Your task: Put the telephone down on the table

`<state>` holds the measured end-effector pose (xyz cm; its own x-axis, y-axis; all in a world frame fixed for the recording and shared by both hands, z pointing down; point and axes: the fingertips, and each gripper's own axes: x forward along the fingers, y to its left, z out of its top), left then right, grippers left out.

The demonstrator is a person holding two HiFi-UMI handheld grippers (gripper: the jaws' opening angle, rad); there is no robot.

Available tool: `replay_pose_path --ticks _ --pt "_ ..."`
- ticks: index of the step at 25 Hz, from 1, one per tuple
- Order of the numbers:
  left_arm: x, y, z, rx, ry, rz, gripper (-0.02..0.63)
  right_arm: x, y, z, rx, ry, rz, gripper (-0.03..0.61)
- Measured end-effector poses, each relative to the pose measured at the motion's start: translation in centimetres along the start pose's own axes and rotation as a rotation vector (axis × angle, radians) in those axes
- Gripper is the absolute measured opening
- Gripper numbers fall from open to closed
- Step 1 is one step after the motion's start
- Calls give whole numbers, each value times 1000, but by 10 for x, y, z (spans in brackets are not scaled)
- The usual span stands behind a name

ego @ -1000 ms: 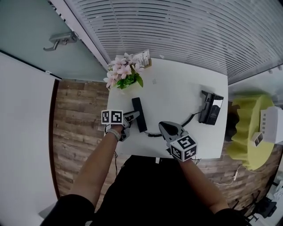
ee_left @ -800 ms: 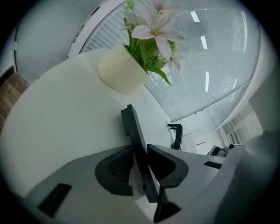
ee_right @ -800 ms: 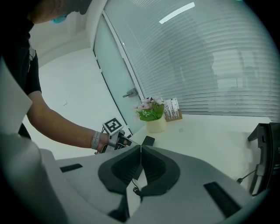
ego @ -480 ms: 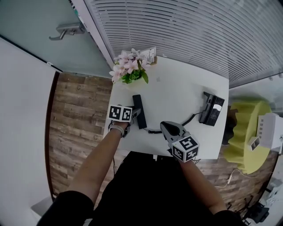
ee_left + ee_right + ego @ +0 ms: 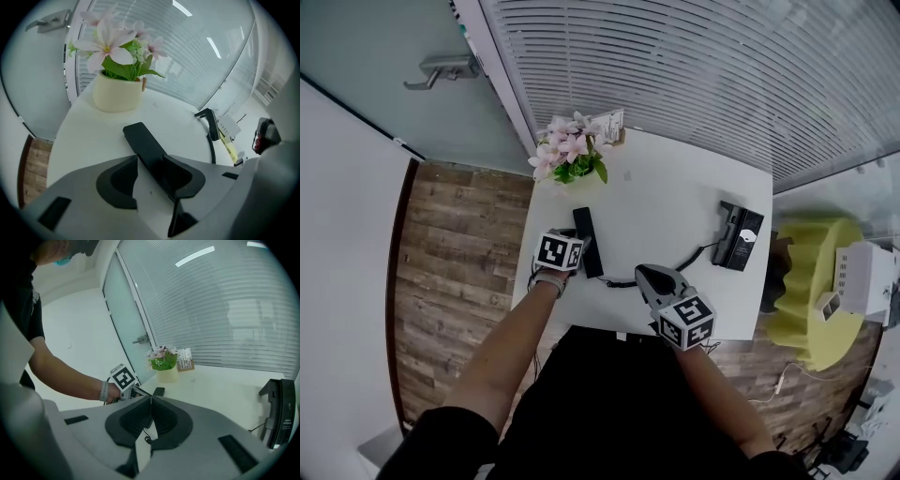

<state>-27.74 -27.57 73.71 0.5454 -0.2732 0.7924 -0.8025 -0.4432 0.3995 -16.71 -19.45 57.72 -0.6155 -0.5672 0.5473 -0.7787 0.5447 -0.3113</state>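
- On the white table (image 5: 675,216), left of middle in the head view, the black telephone (image 5: 585,240) lies flat, long way up the frame.
- The left gripper (image 5: 577,246) is nearest; its jaws have just been opening and stand apart around it.
- The right gripper (image 5: 645,273), lower middle, has its jaws together, empty.

Matt black telephone (image 5: 145,143) on smooth white table (image 5: 84,136).

The white table (image 5: 666,202) carries a flower pot (image 5: 572,161), a black handset (image 5: 587,241), a cord (image 5: 212,150) and the phone base (image 5: 738,236).
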Motion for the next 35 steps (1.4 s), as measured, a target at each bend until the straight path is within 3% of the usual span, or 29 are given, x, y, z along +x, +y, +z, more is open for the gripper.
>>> replay_pose_path --ticks 9,13,19,25,35 --pt "-3 2 0 -1 -13 74 190 -7 3 4 -19 -4 -22 23" --pt "-10 1 6 46 -26 100 190 -8 3 9 -24 -18 -31 23" --pt "-29 -20 11 136 -78 61 190 -15 -4 15 -12 -48 -62 23" --pt "-71 -68 37 272 -173 -2 190 -38 -22 27 11 -123 -114 23" --pt "-153 -198 74 469 -452 -123 189 -122 -35 62 -63 -295 -137 23"
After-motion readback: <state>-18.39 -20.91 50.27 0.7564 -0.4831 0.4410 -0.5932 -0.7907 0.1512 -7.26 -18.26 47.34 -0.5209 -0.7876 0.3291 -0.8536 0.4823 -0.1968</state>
